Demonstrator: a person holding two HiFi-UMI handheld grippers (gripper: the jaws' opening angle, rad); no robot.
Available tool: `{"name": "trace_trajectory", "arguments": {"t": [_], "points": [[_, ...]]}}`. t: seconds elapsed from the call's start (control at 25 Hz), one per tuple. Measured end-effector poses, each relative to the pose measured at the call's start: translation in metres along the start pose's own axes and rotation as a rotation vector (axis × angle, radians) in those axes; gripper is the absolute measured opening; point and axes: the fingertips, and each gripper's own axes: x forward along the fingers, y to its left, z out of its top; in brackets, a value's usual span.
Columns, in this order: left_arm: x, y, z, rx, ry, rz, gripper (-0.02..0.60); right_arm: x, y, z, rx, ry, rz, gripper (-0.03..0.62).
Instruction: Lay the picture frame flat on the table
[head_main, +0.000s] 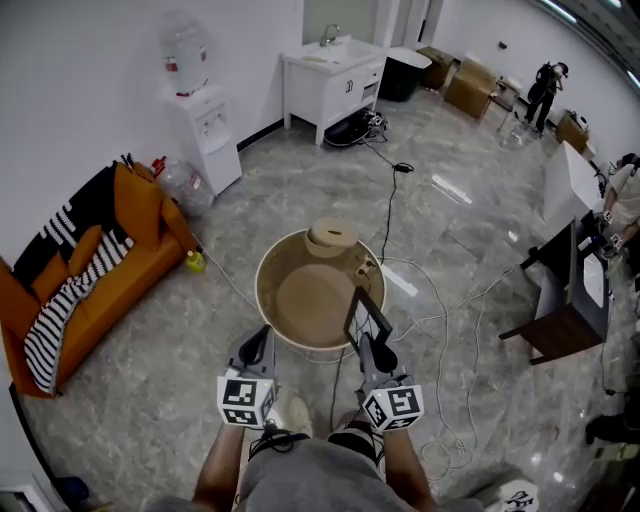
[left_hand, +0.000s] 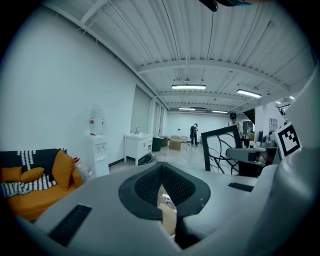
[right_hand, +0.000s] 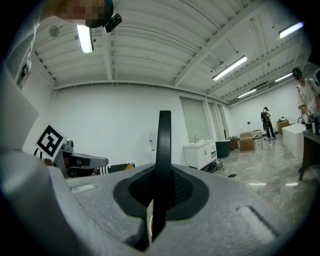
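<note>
Right gripper (head_main: 366, 342) is clamped down on the picture frame (head_main: 368, 316). In the right gripper view the black edge of the frame (right_hand: 163, 160) runs straight up between the jaws, pinched near its bottom. So the grab is done and the frame is standing upright, edge-on to me, over the near right rim of the round desk (head_main: 264, 292). I honestly can't tell if its bottom edge is touching the desk or hanging just above it.

Left gripper (head_main: 257, 346) is closed on nothing. From its own view I can see the frame's face (left_hand: 220, 150) off to the right, white with black swirly lines.

My read is that we're at the tipping-over part. Next move is probably rolling the right wrist so the frame's face goes horizontal, bringing it down over the bare middle of the desk, then letting go once it's lying flat. There's a round tan object (head_main: 331, 238) at the far edge and a small item (head_main: 365, 268) just beside where the frame is, so I'd aim for the open patch nearer me and to the left.

Pose-wise, both grippers sit low and close to the body, side by side, pointing forward at the desk, with the right one a bit further in over the rim.
</note>
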Motion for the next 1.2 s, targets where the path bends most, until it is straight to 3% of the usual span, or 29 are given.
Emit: {"name": "trace_trajectory", "arguments": {"t": [0.4,0.8,1.2], "points": [[0.045,0.039,-0.003,-0.020,0.011,-0.003,0.017,0.058,-0.011,-0.012,0.014,0.029,-0.012,0.021],[0.135,0.069,0.010,-0.025,0.029,0.038,0.017,0.151,-0.054,-0.022,0.046,0.082,0.043,0.021],[0.244,0.114,-0.037,-0.081,0.141,0.120,0.017,0.262,-0.113,-0.094,0.105,0.242,0.102,0.021]]}}
